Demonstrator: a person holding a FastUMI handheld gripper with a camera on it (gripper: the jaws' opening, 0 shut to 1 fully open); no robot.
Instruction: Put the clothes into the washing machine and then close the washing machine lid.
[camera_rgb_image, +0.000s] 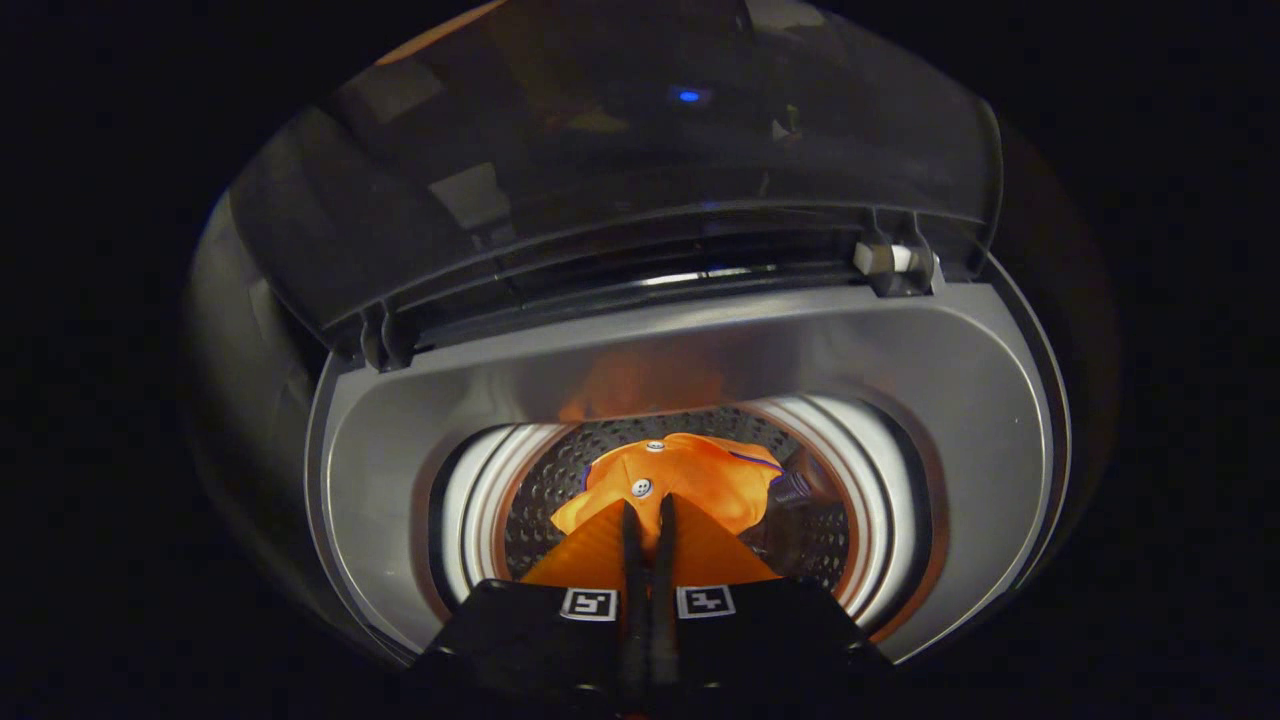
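The orange garment (690, 480), buttons showing, hangs bunched in the mouth of the perforated drum (560, 480), pinched between the nearly closed fingers of the gripper (650, 512). Around the drum sits the grey top deck of the washing machine (400, 440), and beyond it the dark lid (600, 150) stands raised on its hinges. A release this high risks cloth draping over the drum rim and likely fouling the lid when closed.
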